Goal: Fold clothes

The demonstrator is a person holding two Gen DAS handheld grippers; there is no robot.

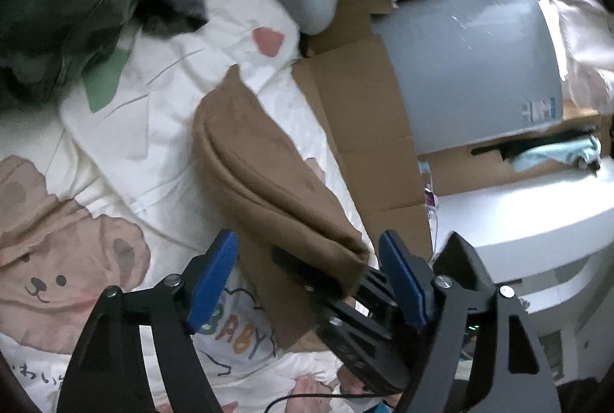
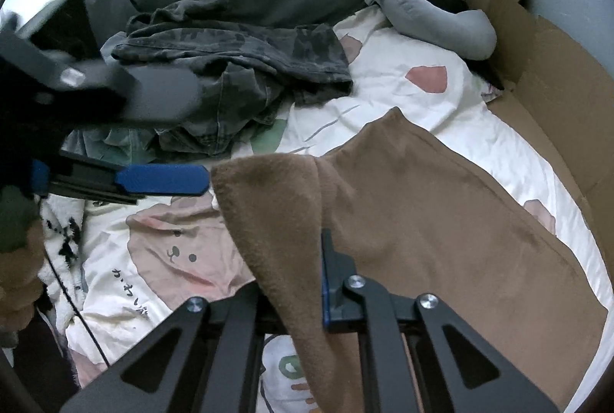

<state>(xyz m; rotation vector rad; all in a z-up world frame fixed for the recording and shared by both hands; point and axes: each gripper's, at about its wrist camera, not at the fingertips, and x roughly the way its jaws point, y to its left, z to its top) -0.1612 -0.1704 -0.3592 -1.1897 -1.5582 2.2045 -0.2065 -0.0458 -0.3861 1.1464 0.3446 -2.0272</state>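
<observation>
Two grippers work one brown cloth on the bed: right gripper clenched on its lifted edge to carry the fold, left gripper released.

The left wrist camera is looking forward and a little downward along its own fingers, close over the bed sheet, facing the cardboard at the bedside. The right wrist camera is looking down more steeply, very near the brown cloth. Both views are sharing the brown cloth, the sheet, the grey pillow and the cardboard.
</observation>
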